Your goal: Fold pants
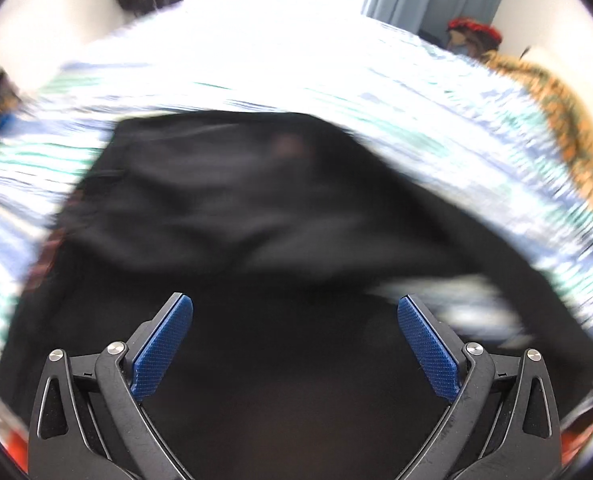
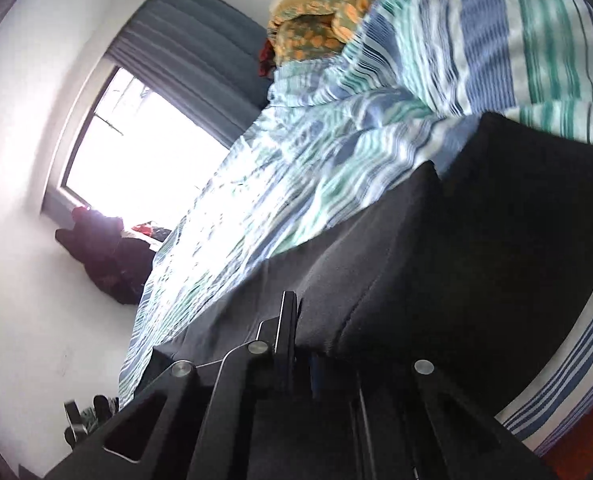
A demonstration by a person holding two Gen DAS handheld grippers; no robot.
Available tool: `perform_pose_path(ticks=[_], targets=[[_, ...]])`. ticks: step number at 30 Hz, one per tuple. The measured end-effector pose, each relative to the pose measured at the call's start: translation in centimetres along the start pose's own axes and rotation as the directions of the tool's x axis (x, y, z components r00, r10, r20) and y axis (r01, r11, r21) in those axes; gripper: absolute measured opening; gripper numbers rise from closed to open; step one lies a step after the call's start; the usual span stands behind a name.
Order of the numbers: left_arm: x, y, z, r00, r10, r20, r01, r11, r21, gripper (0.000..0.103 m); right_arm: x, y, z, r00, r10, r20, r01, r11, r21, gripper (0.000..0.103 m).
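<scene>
Black pants (image 1: 236, 200) lie on a bed with a blue, green and white striped cover (image 1: 336, 80). My left gripper (image 1: 295, 312) is open and empty just above the near part of the pants, its blue pads (image 1: 164, 348) wide apart. In the right wrist view the pants (image 2: 496, 240) drape over my right gripper (image 2: 296, 312), which is shut on a fold of the black fabric and rolled sideways. The left wrist view is blurred by motion.
An orange patterned blanket (image 1: 568, 120) lies at the bed's far right; it also shows in the right wrist view (image 2: 320, 12). A bright window (image 2: 136, 140) with blue-grey curtains (image 2: 200, 40) is behind the bed. Dark clothes (image 2: 104, 252) sit by the wall.
</scene>
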State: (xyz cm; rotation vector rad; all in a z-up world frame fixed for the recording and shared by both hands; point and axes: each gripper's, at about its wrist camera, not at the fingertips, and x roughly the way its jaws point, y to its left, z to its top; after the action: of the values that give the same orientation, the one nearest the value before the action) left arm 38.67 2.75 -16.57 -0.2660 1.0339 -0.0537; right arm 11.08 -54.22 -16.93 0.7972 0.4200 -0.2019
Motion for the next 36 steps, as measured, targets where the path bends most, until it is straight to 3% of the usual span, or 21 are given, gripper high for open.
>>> perform_pose_path(ticks=[3,5,8,13,16,17,19,20,21,23,26,29,31,33,35,36], targets=[[4.4,-1.9,3.0,0.985,-0.132,-0.115,0.122,0.988,-0.09,0.102,-0.6,0.5,-0.1,0.998,0.058,0.0,-0.058,0.998,-0.017,0.005],[6.0,-3.4,4.3,0.976,-0.177,-0.124,0.163,0.98,-0.117,0.102,-1.0,0.5,-0.1,0.996,0.084,0.001,-0.084,0.996,-0.018,0.005],[7.7,-5.5,5.7,0.948,-0.284,-0.142,0.261,0.952,-0.159,0.102,-1.5,0.6,-0.2,0.992,0.124,0.001,-0.124,0.992,-0.02,0.005],[9.2,-8.0,7.0,0.95,-0.273,-0.154,0.253,0.958,-0.139,0.102,-4.0,1.8,-0.2,0.975,0.222,0.0,-0.222,0.974,-0.047,0.005],[8.8,-8.7,7.2,0.959,-0.251,-0.135,0.237,0.965,-0.111,0.101,-5.9,2.3,0.2,0.944,0.329,-0.001,-0.328,0.942,-0.068,0.005],[8.6,-8.5,7.3,0.962,-0.248,-0.116,0.234,0.965,-0.115,0.094,-6.4,2.2,0.3,0.933,0.359,-0.005,-0.358,0.931,-0.071,0.005],[8.5,-8.0,7.1,0.963,-0.25,-0.1,0.235,0.962,-0.138,0.049,-7.6,2.1,0.4,0.918,0.396,-0.016,-0.396,0.916,-0.068,0.005],[8.8,-7.5,7.2,0.963,-0.247,-0.111,0.228,0.96,-0.16,0.012,-7.9,1.8,0.4,0.918,0.396,-0.021,-0.396,0.916,-0.061,0.005],[8.7,-6.8,7.2,0.96,-0.258,-0.113,0.235,0.954,-0.187,0.007,-8.0,1.5,0.4,0.926,0.376,-0.029,-0.377,0.925,-0.056,0.005],[7.2,-6.2,7.4,0.951,-0.301,-0.07,0.28,0.935,-0.217,0.007,-6.9,0.9,0.9,0.956,0.286,-0.059,-0.289,0.956,-0.054,0.005],[1.1,-7.1,8.0,0.945,-0.326,0.036,0.328,0.933,-0.149,0.007,-4.8,1.1,3.8,0.981,0.178,-0.082,-0.188,0.975,-0.122,0.005],[-7.0,-6.8,6.3,0.924,-0.34,0.178,0.352,0.935,-0.043,0.008,-5.3,3.5,7.6,0.967,0.25,-0.05,-0.255,0.943,-0.215,0.005],[-10.5,-5.4,2.6,0.919,-0.331,0.216,0.339,0.941,-0.001,0.009,-6.0,4.2,9.3,0.955,0.287,-0.079,-0.297,0.924,-0.242,0.005],[-10.8,-3.9,-2.6,0.937,-0.308,0.167,0.312,0.95,0.002,0.01,-5.6,3.1,9.7,0.962,0.218,-0.164,-0.253,0.938,-0.237,0.005],[-7.9,-3.7,-8.0,0.964,-0.264,0.034,0.263,0.965,0.019,0.01,-4.1,-0.3,8.6,0.963,0.084,-0.258,-0.137,0.971,-0.197,0.006],[-5.7,-4.0,-10.4,0.971,-0.232,-0.05,0.234,0.972,0.037,0.01,-3.0,-2.4,7.6,0.953,0.004,-0.304,-0.059,0.984,-0.17,0.006]])
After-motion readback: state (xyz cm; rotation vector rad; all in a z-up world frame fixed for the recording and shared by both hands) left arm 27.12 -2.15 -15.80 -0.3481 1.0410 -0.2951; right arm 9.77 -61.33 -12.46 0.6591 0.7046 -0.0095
